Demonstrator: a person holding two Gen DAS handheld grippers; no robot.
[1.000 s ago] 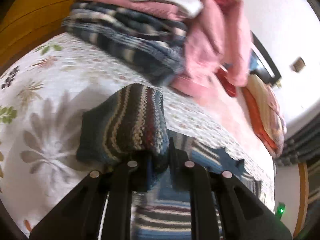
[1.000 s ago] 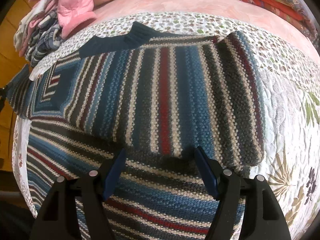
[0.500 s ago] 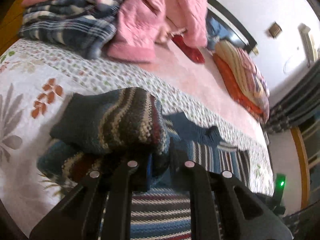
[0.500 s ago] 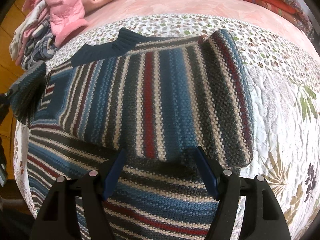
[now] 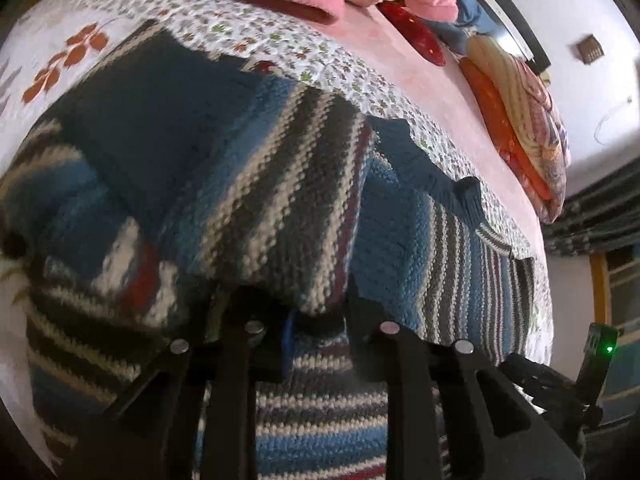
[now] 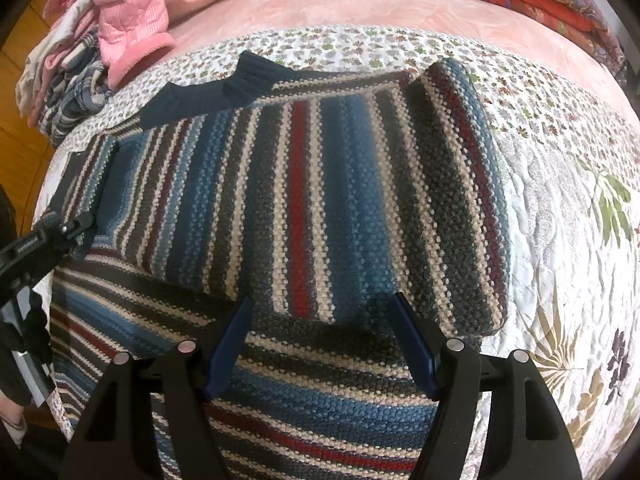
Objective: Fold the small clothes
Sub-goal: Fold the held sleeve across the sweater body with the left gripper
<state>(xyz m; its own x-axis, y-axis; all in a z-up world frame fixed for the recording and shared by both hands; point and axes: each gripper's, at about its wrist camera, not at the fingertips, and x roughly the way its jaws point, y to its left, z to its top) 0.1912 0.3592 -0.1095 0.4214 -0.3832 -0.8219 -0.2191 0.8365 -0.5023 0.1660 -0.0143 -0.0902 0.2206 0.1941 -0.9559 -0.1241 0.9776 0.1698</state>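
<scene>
A striped knit sweater (image 6: pixel 312 200) in blue, grey, cream and red lies flat on the quilt (image 6: pixel 560 200). Its right side is folded over the body. My right gripper (image 6: pixel 320 304) hovers open just above the lower edge of that folded part, nothing between its blue pads. My left gripper (image 5: pixel 316 312) is shut on the sweater's other sleeve (image 5: pixel 248 184), which drapes over its fingers above the sweater's body. In the right wrist view the left gripper (image 6: pixel 60 232) shows at the left edge, at the sweater's side.
A pile of folded clothes (image 6: pixel 68 92) with a pink garment (image 6: pixel 128 28) sits at the bed's far left corner. Orange and patterned bedding (image 5: pixel 516 112) lies at the far right. A pink sheet (image 6: pixel 360 4) covers the far half of the bed.
My left gripper has carried the sleeve from the bare quilt inward over the sweater's body. The right gripper stays open in nearly the same place.
</scene>
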